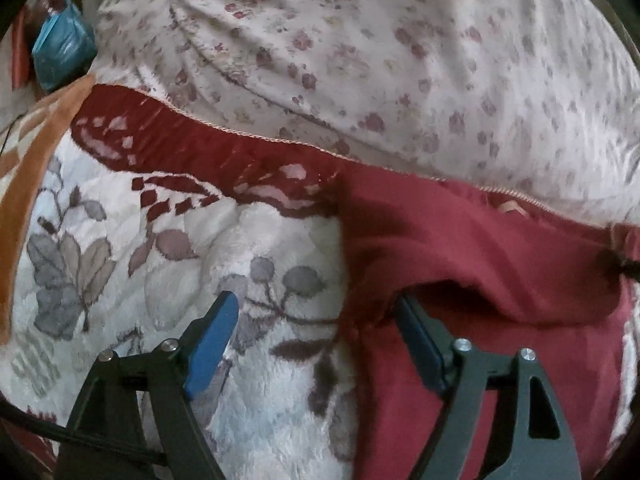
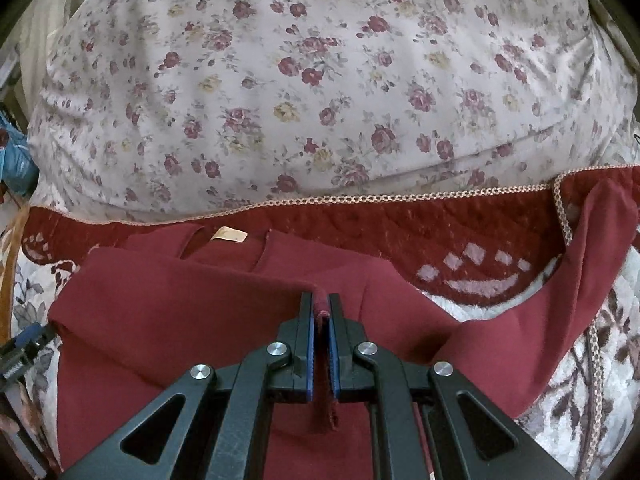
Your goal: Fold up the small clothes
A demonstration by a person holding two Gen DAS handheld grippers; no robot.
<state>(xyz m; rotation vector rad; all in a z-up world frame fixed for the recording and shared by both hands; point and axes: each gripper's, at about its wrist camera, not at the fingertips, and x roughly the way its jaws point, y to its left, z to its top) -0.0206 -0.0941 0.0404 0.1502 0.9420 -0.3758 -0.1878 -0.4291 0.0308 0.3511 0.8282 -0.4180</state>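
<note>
Fabric is pinched between the pressed-together jaws of my right gripper: a fold of the dark red garment, which lies on the plush floral blanket, just below that blanket's red border with its chain-stitched edge. My left gripper stands spread; its one finger is tucked under a garment flap, the other over bare blanket, and nothing is clamped.

I judge I am mid-fold. To do it well, I should keep the right pinch firm, carry the held edge low across the body, and lay it square on the far edge before letting go, with the left pinning or smoothing the flap.

Seen from the right wrist, the garment's neck label points toward the border, and one long piece trails rightward along it, so its long axis runs roughly beside that border.
</note>
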